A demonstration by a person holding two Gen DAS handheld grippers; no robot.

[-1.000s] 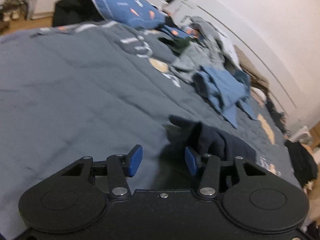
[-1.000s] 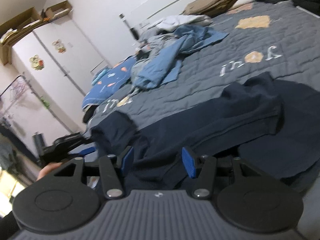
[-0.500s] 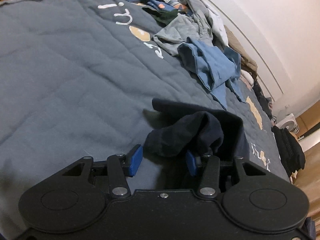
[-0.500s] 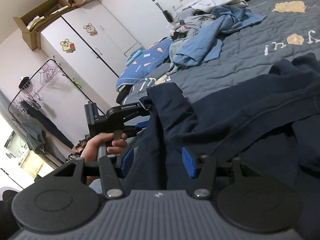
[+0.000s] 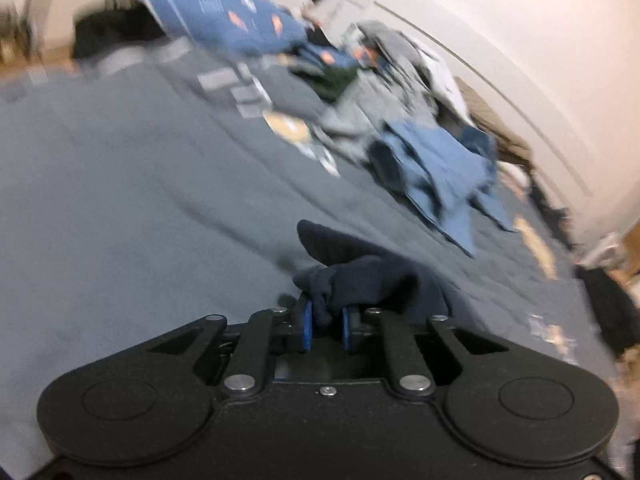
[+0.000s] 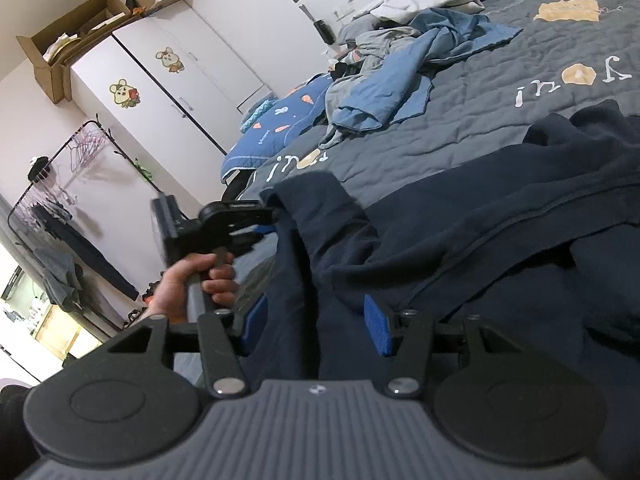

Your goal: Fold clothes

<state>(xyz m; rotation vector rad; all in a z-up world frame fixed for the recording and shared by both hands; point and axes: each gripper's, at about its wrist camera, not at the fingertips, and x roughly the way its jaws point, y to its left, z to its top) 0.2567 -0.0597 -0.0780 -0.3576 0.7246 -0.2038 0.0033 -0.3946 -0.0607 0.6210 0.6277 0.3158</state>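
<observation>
In the left wrist view, blurred, the left gripper (image 5: 325,326) is closing its jaws on a bunched edge of the navy top (image 5: 360,276), which sits between the blue pads and already looks pinched; I judge this corner is being taken so it can be carried over for a fold. The top lies on the bed (image 5: 120,200), near its front edge, with one heap of loose clothes (image 5: 420,148) well beyond it and one blue pillow (image 5: 224,20) at the far end. In the right wrist view, the right gripper (image 6: 316,324) has its jaws apart, with navy cloth lying loose between the pads, probably ready to take a second edge. One hand (image 6: 200,280) holds the left gripper, which lifts a corner of the top. Behind stand one wardrobe (image 6: 160,92) with two cartoon stickers, cardboard boxes on it, and one clothes rack (image 6: 60,184).
</observation>
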